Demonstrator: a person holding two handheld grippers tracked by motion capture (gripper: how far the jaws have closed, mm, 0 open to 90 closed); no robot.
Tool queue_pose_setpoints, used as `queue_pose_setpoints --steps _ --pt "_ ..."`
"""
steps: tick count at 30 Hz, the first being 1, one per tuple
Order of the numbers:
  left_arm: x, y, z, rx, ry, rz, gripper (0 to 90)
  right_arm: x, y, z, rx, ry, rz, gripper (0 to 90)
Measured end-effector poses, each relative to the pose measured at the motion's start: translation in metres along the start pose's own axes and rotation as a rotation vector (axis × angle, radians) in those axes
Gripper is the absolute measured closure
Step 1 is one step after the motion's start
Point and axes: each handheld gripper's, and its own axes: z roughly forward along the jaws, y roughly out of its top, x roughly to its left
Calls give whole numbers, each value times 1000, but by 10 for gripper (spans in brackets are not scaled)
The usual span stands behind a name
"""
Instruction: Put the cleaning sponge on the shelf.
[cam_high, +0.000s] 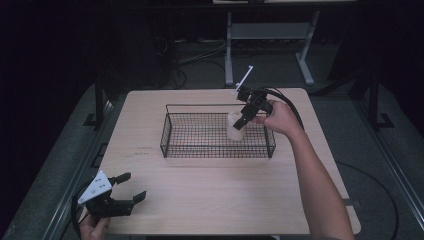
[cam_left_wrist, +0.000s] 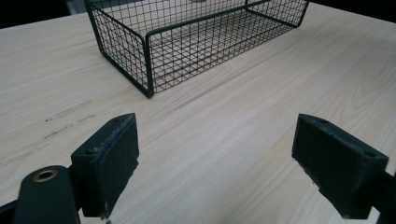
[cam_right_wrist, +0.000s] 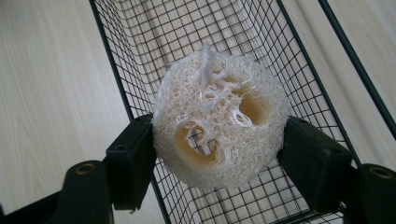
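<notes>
A pale loofah sponge (cam_right_wrist: 218, 120) with two holes in its end is clamped between the jaws of my right gripper (cam_right_wrist: 219, 154). In the high view the right gripper (cam_high: 241, 121) holds the loofah sponge (cam_high: 235, 128) over the right part of the black wire basket (cam_high: 172, 131), at about rim height. My left gripper (cam_high: 133, 186) rests near the table's front left corner with its jaws wide apart and nothing between them. The left gripper view looks past the left gripper (cam_left_wrist: 215, 163) at a corner of the wire basket (cam_left_wrist: 148, 65), which is well ahead of it.
The basket stands in the middle of a light wooden table (cam_high: 210, 195). A thin black handle bar (cam_high: 200, 105) runs along the basket's far side. Beyond the table are dark floor, cables and a grey desk frame (cam_high: 270, 40).
</notes>
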Motion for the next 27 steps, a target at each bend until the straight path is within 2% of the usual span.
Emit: queue_pose_setpoints --steps 8,22,27 --pt "1 0 -2 -3 2 -3 141 -5 2 12 24 -7 5 291" --pt "1 0 -1 -3 2 -5 141 -8 4 33 63 9 -2 290" --pt "1 0 -1 -3 4 -9 141 -10 0 39 51 17 16 290"
